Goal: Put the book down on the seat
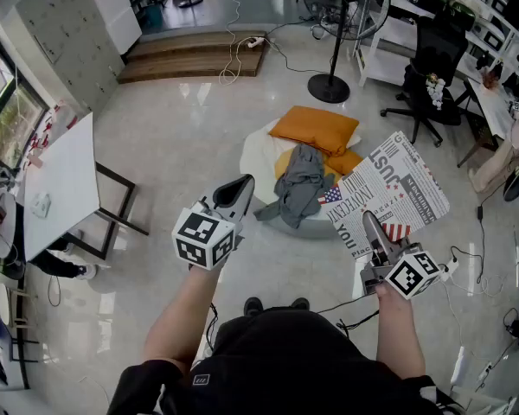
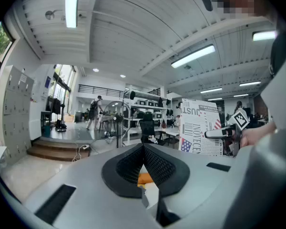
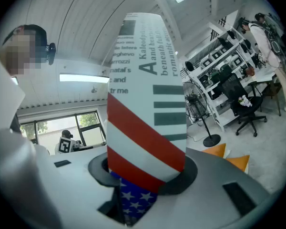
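The book [image 1: 389, 193], a large thin one with a newspaper-print cover and a stars-and-stripes patch, is held up in the air at the right. My right gripper [image 1: 369, 223] is shut on its lower edge. In the right gripper view the book [image 3: 143, 94] rises straight out from between the jaws. The seat is a white beanbag [image 1: 258, 158] on the floor ahead, with orange cushions [image 1: 316, 128] and a grey garment [image 1: 301, 184] on it. My left gripper [image 1: 240, 187] hovers left of the seat, shut and holding nothing. The left gripper view shows the book [image 2: 200, 128] off to its right.
A white table [image 1: 60, 188] stands at the left. A fan stand [image 1: 330, 85] and a black office chair [image 1: 428, 80] are beyond the seat. Wooden steps [image 1: 195, 54] lie at the back. Cables run over the glossy floor near my feet at the right.
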A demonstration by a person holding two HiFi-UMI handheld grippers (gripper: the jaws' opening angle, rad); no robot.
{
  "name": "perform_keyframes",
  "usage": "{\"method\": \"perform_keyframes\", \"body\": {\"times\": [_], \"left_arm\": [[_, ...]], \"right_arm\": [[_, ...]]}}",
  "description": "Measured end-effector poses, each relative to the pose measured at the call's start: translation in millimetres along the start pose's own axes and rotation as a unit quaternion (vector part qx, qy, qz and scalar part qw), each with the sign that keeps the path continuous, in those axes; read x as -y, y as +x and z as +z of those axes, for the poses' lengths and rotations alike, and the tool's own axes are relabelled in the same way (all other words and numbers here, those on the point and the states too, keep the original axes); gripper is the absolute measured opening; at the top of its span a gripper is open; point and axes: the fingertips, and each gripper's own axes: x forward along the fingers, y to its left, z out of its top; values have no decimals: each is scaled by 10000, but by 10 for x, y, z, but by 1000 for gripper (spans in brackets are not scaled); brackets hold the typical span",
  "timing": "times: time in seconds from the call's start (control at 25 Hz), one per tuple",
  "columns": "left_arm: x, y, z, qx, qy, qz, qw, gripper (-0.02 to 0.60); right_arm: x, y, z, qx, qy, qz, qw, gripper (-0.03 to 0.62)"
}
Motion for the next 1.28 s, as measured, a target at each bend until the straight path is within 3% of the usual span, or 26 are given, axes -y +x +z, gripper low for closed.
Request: {"method": "perform_keyframes", "body": {"times": [0.12,0.44,0.6,0.92,1.12,1.28], "left_arm": [[8,-38,-15,6,105,70,9999,3],[-129,-215,24,126,-99,154,9998,3],[-423,-542,-132,183,-225,166,9994,3],[-282,-573,-318,76,-110,-105,9999,3],[-528,-839,-406,53,-58,-164,9998,3],[-602,-837,-457,-7,-58,-189,9998,3]], "right_arm": [[-66,11,-28,3,-7,16,10000,170],[-387,115,-12,-61,-68,153,9998,170],[-733,294,-193,-52,-139,47,9999,170],[-878,405,-332,-65,84,175,9998,172],[-1214,595,-556,-136,6,116,9998,172],[-1216,667,-642,-153,131,31,9998,172]]}}
